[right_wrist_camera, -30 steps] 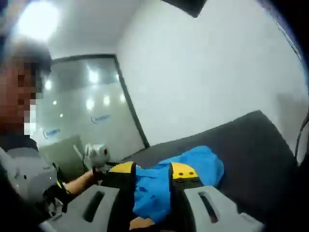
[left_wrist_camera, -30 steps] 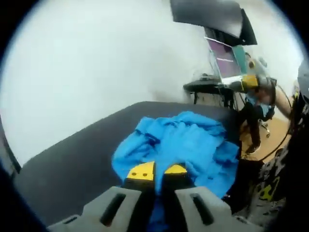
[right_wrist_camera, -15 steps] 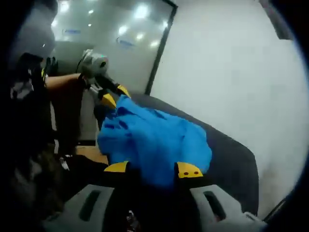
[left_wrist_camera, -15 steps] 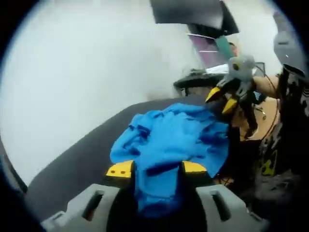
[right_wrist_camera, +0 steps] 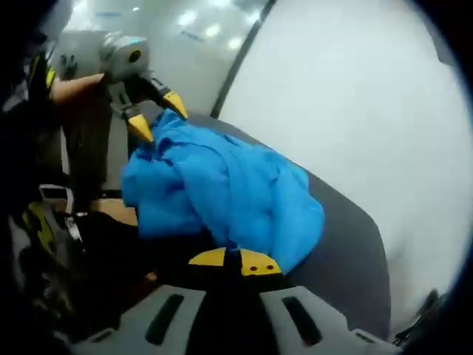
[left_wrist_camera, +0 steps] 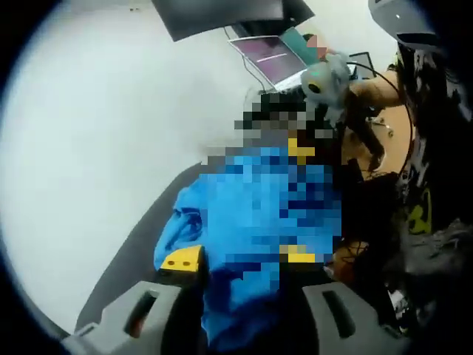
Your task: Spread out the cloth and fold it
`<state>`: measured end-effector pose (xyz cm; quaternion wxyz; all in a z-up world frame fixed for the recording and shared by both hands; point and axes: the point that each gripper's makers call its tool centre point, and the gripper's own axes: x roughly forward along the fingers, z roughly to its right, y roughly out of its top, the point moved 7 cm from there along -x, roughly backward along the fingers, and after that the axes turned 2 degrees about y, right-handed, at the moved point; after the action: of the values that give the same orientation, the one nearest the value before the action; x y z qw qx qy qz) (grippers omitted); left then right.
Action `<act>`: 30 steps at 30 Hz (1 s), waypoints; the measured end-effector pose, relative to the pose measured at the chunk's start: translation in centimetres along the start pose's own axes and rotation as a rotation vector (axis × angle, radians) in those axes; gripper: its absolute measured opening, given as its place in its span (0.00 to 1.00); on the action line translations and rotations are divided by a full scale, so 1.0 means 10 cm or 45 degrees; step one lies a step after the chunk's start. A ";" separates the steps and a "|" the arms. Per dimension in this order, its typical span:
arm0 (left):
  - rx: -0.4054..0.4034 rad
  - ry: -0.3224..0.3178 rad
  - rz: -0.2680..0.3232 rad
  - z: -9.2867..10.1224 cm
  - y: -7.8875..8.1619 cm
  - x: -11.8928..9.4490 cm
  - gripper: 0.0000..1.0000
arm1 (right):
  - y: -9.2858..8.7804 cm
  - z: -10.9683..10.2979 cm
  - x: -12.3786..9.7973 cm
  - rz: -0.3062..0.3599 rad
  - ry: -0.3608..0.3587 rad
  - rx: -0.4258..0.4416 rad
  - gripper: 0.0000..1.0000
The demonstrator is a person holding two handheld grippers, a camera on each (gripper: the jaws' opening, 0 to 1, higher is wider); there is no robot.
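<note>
A dark grey surface (right_wrist_camera: pixel 347 229) runs beside a plain white wall (right_wrist_camera: pixel 369 96). In the left gripper view a lit monitor (left_wrist_camera: pixel 270 55) stands in the background under a dark panel (left_wrist_camera: pixel 222 15), with an orange-brown floor (left_wrist_camera: pixel 395 133) beyond. In the right gripper view a glass partition (right_wrist_camera: pixel 199 52) reflects ceiling lights (right_wrist_camera: pixel 185 16).

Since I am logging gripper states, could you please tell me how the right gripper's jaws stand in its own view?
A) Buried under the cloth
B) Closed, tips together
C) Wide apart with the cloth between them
B: the right gripper has its two yellow tips touching, just below the edge of the cloth.
</note>
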<state>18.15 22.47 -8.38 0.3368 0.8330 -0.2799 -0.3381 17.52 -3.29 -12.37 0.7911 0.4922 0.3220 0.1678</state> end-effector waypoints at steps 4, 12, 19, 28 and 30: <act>0.005 0.016 0.032 0.03 0.06 -0.07 0.38 | 0.44 0.19 -0.16 0.272 0.025 0.249 0.00; 0.117 0.111 0.083 0.18 0.17 0.10 0.46 | 1.08 0.53 -0.40 0.512 -0.154 0.187 0.00; 0.090 0.362 0.192 -0.01 0.26 0.33 0.32 | 1.35 0.63 -0.55 0.655 -0.188 0.197 0.00; -0.073 0.379 0.319 -0.52 0.55 0.12 0.02 | 1.39 0.75 -0.72 0.707 -0.269 0.189 0.00; -0.177 0.383 0.385 -0.76 0.70 -0.08 0.02 | 1.34 0.73 -0.71 0.684 -0.281 0.192 0.00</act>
<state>21.70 21.54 1.35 0.4784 0.7974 -0.3241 -0.1741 17.89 -6.20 4.20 0.7099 0.6323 0.1039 0.2921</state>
